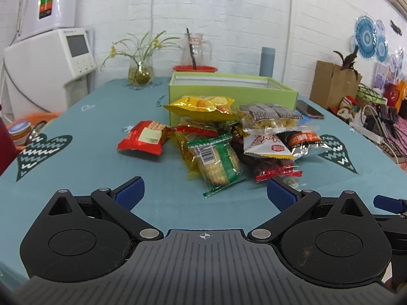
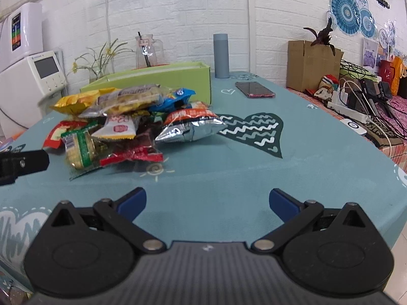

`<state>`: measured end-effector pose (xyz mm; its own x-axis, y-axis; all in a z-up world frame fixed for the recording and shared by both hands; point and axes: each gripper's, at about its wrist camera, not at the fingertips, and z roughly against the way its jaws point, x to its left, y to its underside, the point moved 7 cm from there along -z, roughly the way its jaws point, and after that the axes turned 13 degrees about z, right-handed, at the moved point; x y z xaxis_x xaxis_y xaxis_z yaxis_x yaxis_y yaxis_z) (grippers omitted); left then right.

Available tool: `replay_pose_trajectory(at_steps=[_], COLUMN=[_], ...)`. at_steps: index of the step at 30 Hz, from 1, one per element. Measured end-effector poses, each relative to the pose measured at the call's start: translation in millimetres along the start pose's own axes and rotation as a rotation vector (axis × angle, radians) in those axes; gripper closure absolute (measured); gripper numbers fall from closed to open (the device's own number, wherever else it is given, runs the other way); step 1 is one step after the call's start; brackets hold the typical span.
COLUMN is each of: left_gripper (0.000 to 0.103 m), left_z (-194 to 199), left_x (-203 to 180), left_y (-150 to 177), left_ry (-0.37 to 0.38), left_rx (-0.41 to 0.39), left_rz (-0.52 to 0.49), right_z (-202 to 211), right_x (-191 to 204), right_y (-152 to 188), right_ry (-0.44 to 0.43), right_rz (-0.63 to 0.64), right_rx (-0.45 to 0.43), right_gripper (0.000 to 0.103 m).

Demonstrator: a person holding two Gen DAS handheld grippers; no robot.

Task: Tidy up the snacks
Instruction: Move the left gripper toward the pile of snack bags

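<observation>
Your left gripper [image 1: 205,193], jaws wide and empty, faces the snack pile [image 1: 218,137] directly; the green cracker packet [image 1: 218,161] lies nearest, long axis running near-to-far. Your right gripper [image 2: 207,203] (also wide, empty) sits right of it. The green box [image 1: 229,89] waits beyond.
</observation>
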<state>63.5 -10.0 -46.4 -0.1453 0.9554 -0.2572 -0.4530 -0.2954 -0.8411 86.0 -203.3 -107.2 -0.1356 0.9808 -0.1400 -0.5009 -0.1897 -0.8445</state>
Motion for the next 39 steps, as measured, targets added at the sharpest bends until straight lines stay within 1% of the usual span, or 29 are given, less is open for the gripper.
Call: replay_pose_trajectory(at_steps=[4, 12, 18, 22, 27, 30, 31, 35, 39], left_gripper=[0.010, 0.010, 0.010, 0.010, 0.010, 0.010, 0.011, 0.011, 0.010], left_z=[-6, -14, -14, -17, -25, -33, -35, -45, -48], left_x=[0, 2, 4, 5, 11, 17, 19, 24, 24], left_y=[4, 10, 10, 12, 19, 25, 26, 32, 35], left_ry=[-0.010, -0.030, -0.038, -0.038, -0.051, -0.068, -0.074, -0.091, -0.107], left_rx=[0.011, 0.034, 0.028, 0.038, 0.061, 0.081, 0.085, 0.108, 0.089], left_rz=[-0.007, -0.018, -0.018, -0.016, -0.010, -0.002, 0.000, 0.009, -0.015], right_z=[-6, -6, -8, -10, -8, -12, -12, -14, -15], right_x=[1, 3, 3, 1, -4, 2, 4, 2, 1], right_y=[4, 7, 8, 8, 7, 10, 11, 12, 13], right_ry=[-0.006, -0.012, 0.008, 0.005, -0.011, 0.024, 0.039, 0.055, 0.049], right_rz=[-0.002, 0.003, 0.019, 0.016, -0.037, 0.032, 0.042, 0.031, 0.042], right_rx=[0.021, 0.022, 0.016, -0.001, -0.036, -0.032, -0.044, -0.073, -0.100], right_gripper=[0.000, 0.000, 0.000, 0.001, 0.001, 0.001, 0.001, 0.001, 0.001])
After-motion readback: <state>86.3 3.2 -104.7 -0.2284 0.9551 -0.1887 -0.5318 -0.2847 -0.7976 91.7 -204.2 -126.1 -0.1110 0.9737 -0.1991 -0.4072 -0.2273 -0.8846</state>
